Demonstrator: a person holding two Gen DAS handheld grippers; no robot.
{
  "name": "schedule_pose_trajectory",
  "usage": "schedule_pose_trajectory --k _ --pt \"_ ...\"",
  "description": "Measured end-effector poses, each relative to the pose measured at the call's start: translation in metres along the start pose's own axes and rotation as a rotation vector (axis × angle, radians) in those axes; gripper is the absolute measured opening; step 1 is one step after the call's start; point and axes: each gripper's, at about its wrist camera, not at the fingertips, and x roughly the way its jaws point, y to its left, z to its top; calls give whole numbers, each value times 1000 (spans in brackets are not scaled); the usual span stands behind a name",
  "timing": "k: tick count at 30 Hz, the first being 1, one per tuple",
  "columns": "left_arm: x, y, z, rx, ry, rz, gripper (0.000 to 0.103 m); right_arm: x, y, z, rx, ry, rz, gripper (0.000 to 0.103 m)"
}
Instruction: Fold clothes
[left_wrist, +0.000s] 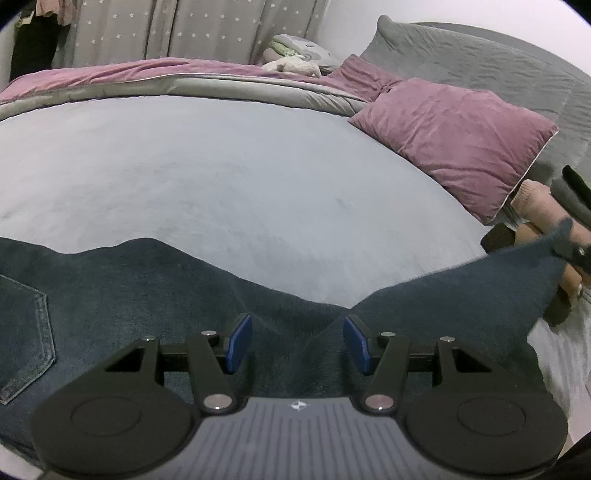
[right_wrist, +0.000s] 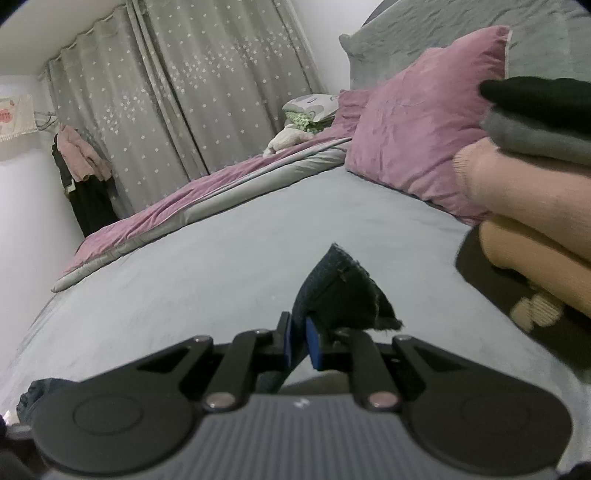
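Right hand-held gripper is clamped tight on a corner of the jeans, blue pads pinching the dark denim, and that corner pokes up beyond the fingertips. In the left wrist view that same corner is pulled up taut at the far right, lifted off the bed. Left hand-held gripper hangs with its jaws spread wide, nothing between the blue pads, just above the denim. The jeans lie across the near edge of the grey bed sheet, a back pocket showing at the left. Beyond, a mauve pillow rests against a grey headboard. A stack of folded clothes sits just beside the pillow. A mauve duvet runs along the far side, star-print curtains behind.
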Motion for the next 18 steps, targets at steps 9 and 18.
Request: schedule_pose_trajectory --k 9,18 --pt "-5 -5 -6 44 36 -2 54 -41 -20 -49 27 60 -68 10" --pt "-7 -2 -11 38 77 21 54 -40 -63 -110 176 215 -134 10"
